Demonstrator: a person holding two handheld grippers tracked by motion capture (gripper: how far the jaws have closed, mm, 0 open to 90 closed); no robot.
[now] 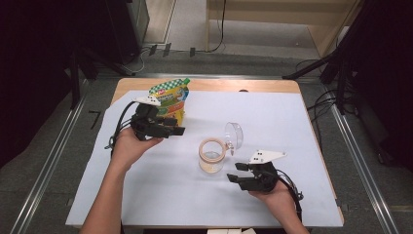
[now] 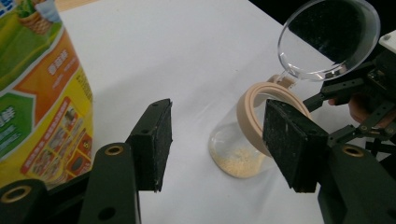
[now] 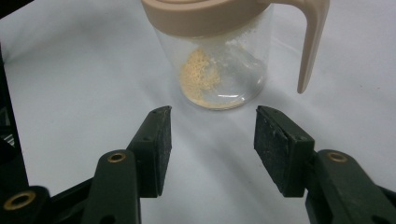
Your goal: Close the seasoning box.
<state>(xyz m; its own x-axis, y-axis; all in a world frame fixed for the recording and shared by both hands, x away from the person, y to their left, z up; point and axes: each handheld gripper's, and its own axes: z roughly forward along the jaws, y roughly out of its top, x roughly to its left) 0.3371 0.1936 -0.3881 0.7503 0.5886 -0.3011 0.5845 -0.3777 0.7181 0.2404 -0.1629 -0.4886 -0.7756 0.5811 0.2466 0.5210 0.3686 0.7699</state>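
The left claw point(image 1: 179, 126) was held with its jaws apart and nothing between them, just beside a green, yellow and orange printed standing pouch point(image 1: 170, 99) on its far side. The right claw point(image 1: 234, 172) was likewise kept parted and empty. A clear glass jar with a beige plastic rim and handle point(image 1: 212, 155), holding a little pale powder, was seen on the white-covered tabletop point(image 1: 277, 122) between both claws, just ahead of the right one, its transparent round lid point(image 1: 235, 133) flipped up.

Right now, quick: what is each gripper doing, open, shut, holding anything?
Left gripper: open, holding nothing, beside the pouch.
Right gripper: open, holding nothing, pointed at the jar, apart from it.
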